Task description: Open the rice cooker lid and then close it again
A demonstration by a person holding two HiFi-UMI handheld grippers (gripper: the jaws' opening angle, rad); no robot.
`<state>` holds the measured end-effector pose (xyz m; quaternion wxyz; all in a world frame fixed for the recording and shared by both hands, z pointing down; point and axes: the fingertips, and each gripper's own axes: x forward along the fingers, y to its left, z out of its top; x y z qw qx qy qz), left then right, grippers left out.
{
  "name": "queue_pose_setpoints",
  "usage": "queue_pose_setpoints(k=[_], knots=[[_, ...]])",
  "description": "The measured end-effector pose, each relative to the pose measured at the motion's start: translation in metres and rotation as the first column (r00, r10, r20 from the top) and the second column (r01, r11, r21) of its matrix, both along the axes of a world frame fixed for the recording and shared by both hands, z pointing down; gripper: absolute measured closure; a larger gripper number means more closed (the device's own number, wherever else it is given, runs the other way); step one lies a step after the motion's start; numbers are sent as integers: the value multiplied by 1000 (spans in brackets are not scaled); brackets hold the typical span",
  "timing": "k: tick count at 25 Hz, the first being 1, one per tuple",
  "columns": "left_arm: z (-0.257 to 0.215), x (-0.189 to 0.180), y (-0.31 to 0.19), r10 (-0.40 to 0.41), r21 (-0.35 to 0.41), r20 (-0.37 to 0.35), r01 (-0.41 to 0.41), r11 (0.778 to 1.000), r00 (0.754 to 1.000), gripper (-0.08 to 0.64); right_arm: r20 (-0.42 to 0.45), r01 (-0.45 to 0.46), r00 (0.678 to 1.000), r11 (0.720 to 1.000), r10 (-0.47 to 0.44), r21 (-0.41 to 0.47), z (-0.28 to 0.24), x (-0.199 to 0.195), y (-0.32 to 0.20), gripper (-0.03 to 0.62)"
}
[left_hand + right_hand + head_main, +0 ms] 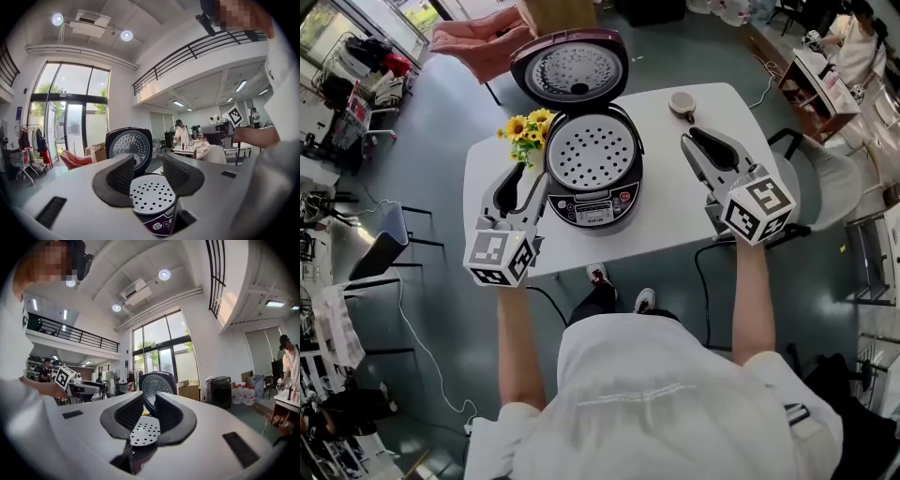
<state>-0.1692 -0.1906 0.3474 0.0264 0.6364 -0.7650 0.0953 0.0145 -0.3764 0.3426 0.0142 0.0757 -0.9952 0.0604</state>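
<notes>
Two grippers, neither holding anything. On the left gripper, jaws roughly half apart, clamped on nothing, only framing the rice cooker beyond. On the right gripper, jaws down to a narrow slit, not quite together, likewise gripping nothing. Both held about level over the near half of the one white table: left gripper just beside the cooker's left flank, right gripper well apart from it on the right. One rice cooker at the table's middle, control panel facing near, one perforated tray showing in its mouth. One lid, fully open, standing up from the cooker's far edge. One bunch of yellow flowers just beside the cooker's far-left side. Far right on the table, one small round thing, probably a cup. Beyond the far edge, one pink chair.
</notes>
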Motion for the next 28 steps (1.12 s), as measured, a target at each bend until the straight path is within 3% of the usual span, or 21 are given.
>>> queue_pose_setpoints(k=[11,28], knots=[[0,-57,-50,40,-7,-4,-40,999,999,353,-96,22,995,994,-11,112,-6,-59,-34,459],[11,-179,-130,99,-78,33,-96,992,995,356,-204,63,979,982,-25,180,-3,-176,-101,414]])
